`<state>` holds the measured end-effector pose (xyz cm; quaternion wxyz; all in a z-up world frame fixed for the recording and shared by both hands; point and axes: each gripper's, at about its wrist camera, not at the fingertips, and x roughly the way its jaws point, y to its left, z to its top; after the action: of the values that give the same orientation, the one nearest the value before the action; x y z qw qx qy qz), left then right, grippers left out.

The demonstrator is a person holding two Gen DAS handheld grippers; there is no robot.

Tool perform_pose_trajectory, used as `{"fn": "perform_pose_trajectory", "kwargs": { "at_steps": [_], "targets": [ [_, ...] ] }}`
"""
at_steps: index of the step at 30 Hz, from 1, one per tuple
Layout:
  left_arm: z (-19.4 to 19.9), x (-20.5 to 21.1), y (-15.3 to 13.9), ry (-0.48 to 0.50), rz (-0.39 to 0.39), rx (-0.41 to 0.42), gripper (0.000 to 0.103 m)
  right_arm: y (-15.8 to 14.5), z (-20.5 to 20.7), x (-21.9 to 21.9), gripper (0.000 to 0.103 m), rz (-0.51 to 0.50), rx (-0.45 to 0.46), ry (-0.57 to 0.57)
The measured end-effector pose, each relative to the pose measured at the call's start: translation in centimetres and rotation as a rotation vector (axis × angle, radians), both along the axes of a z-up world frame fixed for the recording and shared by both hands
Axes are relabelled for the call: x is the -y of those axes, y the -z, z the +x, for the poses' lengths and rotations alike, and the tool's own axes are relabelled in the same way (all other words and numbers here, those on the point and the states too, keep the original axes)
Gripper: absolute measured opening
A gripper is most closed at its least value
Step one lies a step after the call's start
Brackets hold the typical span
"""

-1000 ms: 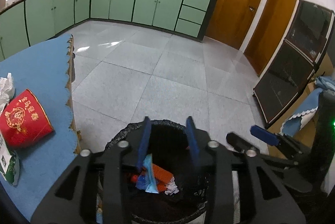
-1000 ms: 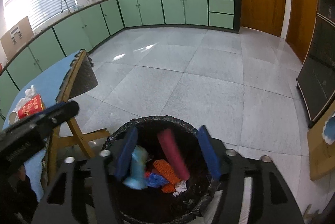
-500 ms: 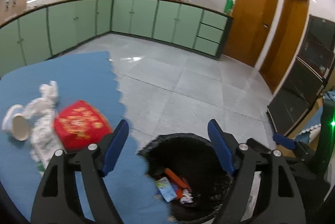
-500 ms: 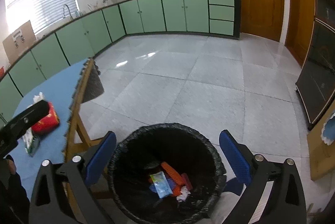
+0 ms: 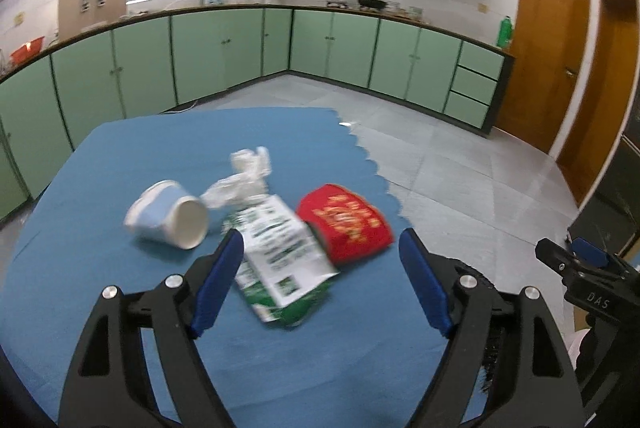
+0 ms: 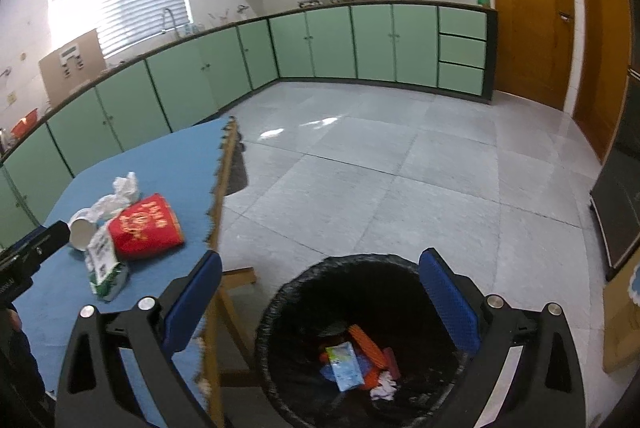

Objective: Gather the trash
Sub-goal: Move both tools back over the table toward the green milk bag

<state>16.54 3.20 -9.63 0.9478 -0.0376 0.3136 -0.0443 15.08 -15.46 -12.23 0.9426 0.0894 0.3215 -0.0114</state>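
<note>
My left gripper (image 5: 320, 278) is wide open and empty now; a second ago it was narrow over the bin, so that drop is done. It has swung back to the table (image 5: 80, 268) and now frames the green-and-white carton (image 5: 280, 260), with the red paper cup (image 5: 346, 218) just beside it. The white-and-blue cup (image 5: 168, 214) lies on its side further left, crumpled tissue (image 5: 244, 176) behind. My right gripper (image 6: 320, 302) is also wide open and empty, hanging over the black bin (image 6: 280, 328); its red tube is gone from between the fingers. The bin holds wrappers (image 6: 344, 366) at the bottom. Four pieces are left on the table. Carton looks like the next pick: light and flattened, probably easy to pinch.
</note>
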Motion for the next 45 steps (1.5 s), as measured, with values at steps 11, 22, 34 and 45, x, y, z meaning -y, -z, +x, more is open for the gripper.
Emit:
{"fn": "perform_pose_trajectory", "kwargs": {
  "at_steps": [11,22,34,45],
  "targets": [
    [-0.8,-3.5,1.6,-0.055,0.009,-0.035,0.080,0.0,1.5,-4.9,0.097,0.009,0.032,-0.077],
    [2.0,-0.6,4.7,-0.047,0.002,-0.092,0.080,0.0,2.2,-5.3,0.097,-0.016,0.039,-0.093],
    [4.9,-0.6,7.6,-0.137,0.064,-0.209,0.081,1.7,3.7,-4.8,0.097,0.015,0.002,-0.110],
    [3.4,-6.1,6.9,-0.238,0.058,-0.224,0.081,2.1,4.7,-7.4,0.097,0.008,-0.019,-0.170]
  ]
}}
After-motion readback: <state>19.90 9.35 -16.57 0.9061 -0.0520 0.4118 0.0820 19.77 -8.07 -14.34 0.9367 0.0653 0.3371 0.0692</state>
